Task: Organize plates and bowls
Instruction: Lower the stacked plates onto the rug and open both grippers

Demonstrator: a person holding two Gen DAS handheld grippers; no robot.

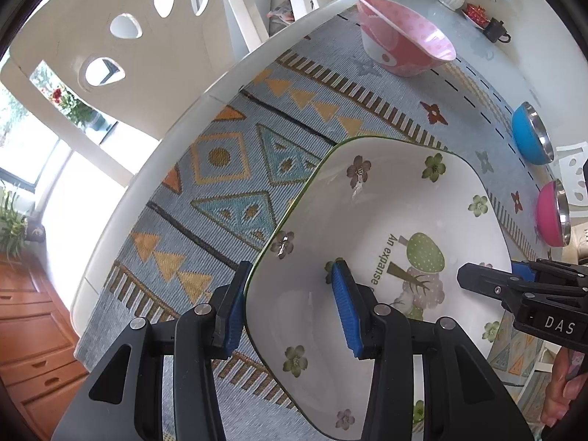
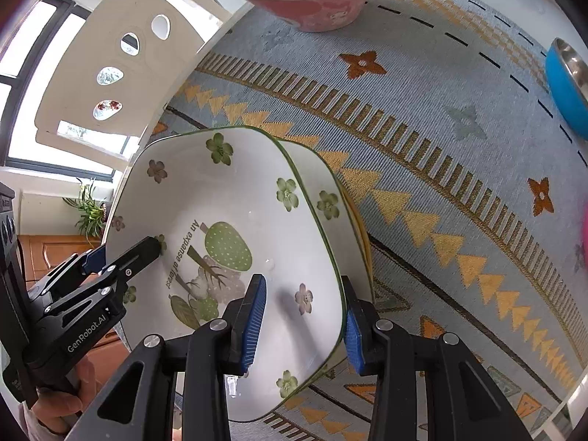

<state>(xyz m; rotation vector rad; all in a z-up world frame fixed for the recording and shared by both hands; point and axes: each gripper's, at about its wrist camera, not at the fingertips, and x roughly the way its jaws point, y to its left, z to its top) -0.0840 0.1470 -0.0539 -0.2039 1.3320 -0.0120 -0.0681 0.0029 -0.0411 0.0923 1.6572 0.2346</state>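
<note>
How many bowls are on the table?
3 sit on the cloth: a pink dotted bowl at the far end, a blue bowl and a magenta bowl at the right edge. The flowered dish in the grippers may hide more beneath.

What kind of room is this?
Probably a dining room at home. A table with a patterned cloth holds bowls, such as the pink bowl; a white chair stands beside it.
</note>
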